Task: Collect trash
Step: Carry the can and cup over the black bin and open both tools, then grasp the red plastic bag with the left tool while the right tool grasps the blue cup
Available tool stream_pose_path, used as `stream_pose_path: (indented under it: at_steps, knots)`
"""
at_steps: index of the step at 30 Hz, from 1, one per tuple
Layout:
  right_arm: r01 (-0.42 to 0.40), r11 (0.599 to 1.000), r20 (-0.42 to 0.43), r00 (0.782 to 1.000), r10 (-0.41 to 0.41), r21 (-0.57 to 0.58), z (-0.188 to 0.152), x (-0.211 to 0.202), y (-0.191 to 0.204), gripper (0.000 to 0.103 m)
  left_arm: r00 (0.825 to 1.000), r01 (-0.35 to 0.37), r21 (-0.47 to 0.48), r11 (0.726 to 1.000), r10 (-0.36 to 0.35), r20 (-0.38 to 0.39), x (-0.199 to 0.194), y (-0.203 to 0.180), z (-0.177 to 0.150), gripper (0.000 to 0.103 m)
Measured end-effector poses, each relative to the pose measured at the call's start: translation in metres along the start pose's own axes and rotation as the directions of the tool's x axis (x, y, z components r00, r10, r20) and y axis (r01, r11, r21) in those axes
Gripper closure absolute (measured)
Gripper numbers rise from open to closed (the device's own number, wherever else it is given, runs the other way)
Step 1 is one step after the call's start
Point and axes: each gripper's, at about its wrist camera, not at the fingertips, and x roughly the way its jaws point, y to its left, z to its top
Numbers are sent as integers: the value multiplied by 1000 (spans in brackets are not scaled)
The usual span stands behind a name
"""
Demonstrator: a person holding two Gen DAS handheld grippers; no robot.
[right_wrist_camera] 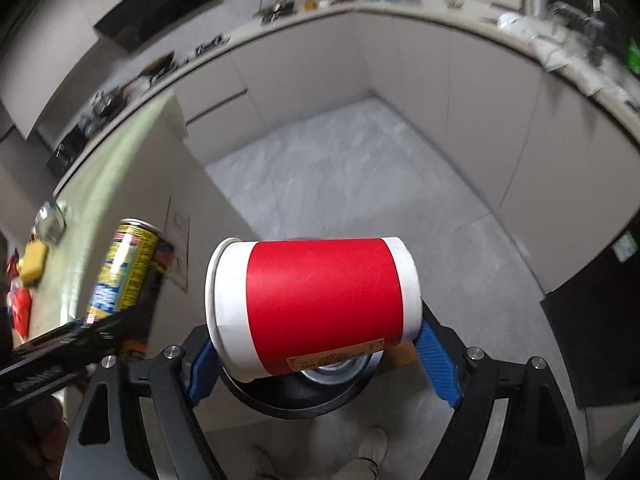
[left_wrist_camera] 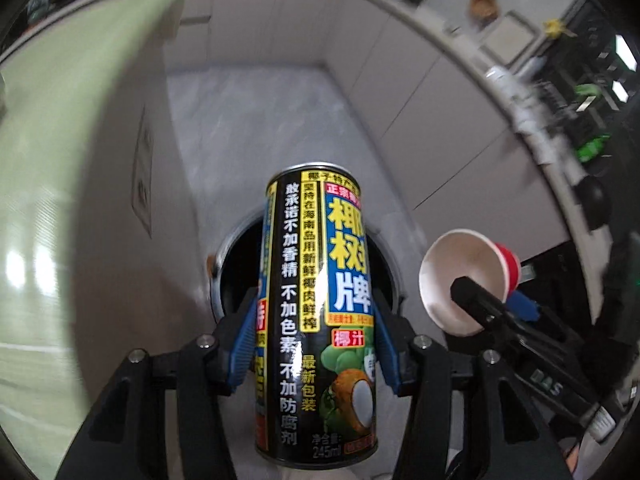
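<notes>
Gripping a tall black drink can with yellow and blue Chinese lettering [left_wrist_camera: 316, 312], the left gripper [left_wrist_camera: 316, 344] has its jaws clamped on the can's sides, holding it upright above a round dark-mouthed trash bin [left_wrist_camera: 236, 264] on the grey marbled floor [left_wrist_camera: 260, 120]. Just beside it, the right gripper [right_wrist_camera: 316, 356] has its jaws clamped end to end on a red-and-white paper cup [right_wrist_camera: 316, 304] lying sideways over the same bin. A pale green tabletop [right_wrist_camera: 112, 184] stands left.
</notes>
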Motion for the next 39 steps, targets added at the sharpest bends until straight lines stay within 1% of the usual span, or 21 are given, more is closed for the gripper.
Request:
stream_pose_path:
  at_steps: [3, 5, 6, 7, 9, 10, 12, 15, 20, 23, 25, 26, 28, 29, 30, 33, 36, 39]
  knots:
    - [-27, 998, -49, 998, 24, -59, 0, 33, -1, 17, 997, -44, -52, 998, 41, -60, 30, 8, -4, 49]
    - [-45, 995, -84, 996, 37, -91, 1, 53, 0, 17, 994, -57, -84, 995, 48, -98, 42, 13, -5, 46]
    - [-49, 993, -105, 994, 39, -103, 3, 61, 0, 17, 993, -66, -91, 994, 57, -100, 47, 6, -3, 46]
    - [-54, 992, -133, 990, 38, -116, 2, 71, 0, 16, 992, -93, -99, 991, 84, -99, 49, 8, -2, 45]
    - [-75, 991, -175, 983, 55, -111, 3, 86, -4, 15, 991, -96, -112, 989, 85, -105, 49, 12, 1, 44]
    - [-76, 992, -182, 982, 56, -105, 3, 89, -7, 15, 991, -99, -119, 988, 86, -105, 48, 13, 2, 44]
    - [-74, 993, -164, 985, 57, -96, 6, 84, -10, 15, 993, -99, -139, 985, 89, -76, 35, 14, 4, 44]
    - [-66, 994, -113, 992, 55, -88, 12, 65, -11, 15, 994, -101, -127, 987, 96, -42, 18, 1, 7, 44]
    - [-59, 998, -4, 998, 59, -36, 26, 22, -10, 15, 999, -49, -92, 995, 51, 20, -38, -12, 8, 44]
    - [-45, 998, 36, 998, 46, -32, 29, -2, 2, 15, 998, -28, -74, 997, 32, 57, -67, -20, 7, 44]
    - [-45, 998, 67, 997, 48, -46, 30, -22, 18, 15, 996, -4, -57, 998, 8, 84, -93, -16, 3, 43]
    - [-42, 998, 78, 996, 46, -55, 29, -30, 28, 15, 996, 5, -54, 999, 0, 93, -99, -12, 5, 43]
    - [-48, 996, 107, 993, 56, -79, 24, -48, 56, 15, 992, 12, -43, 999, -6, 125, -129, 0, -3, 43]
    - [-55, 995, 117, 991, 65, -87, 21, -54, 67, 15, 991, 11, -41, 999, -5, 136, -132, 6, -3, 43]
    - [-62, 994, 127, 989, 74, -94, 18, -60, 80, 15, 988, 14, -44, 999, -7, 152, -147, 19, -8, 42]
    - [-98, 990, 147, 983, 112, -101, 5, -72, 124, 15, 983, 23, -67, 998, -11, 182, -171, 59, -14, 42]
    - [-137, 984, 148, 977, 153, -114, -9, -75, 169, 15, 978, 5, -93, 996, 15, 210, -186, 104, -20, 42]
    - [-170, 973, 140, 971, 193, -155, -30, -74, 229, 15, 971, -23, -113, 993, 49, 232, -201, 149, -29, 42]
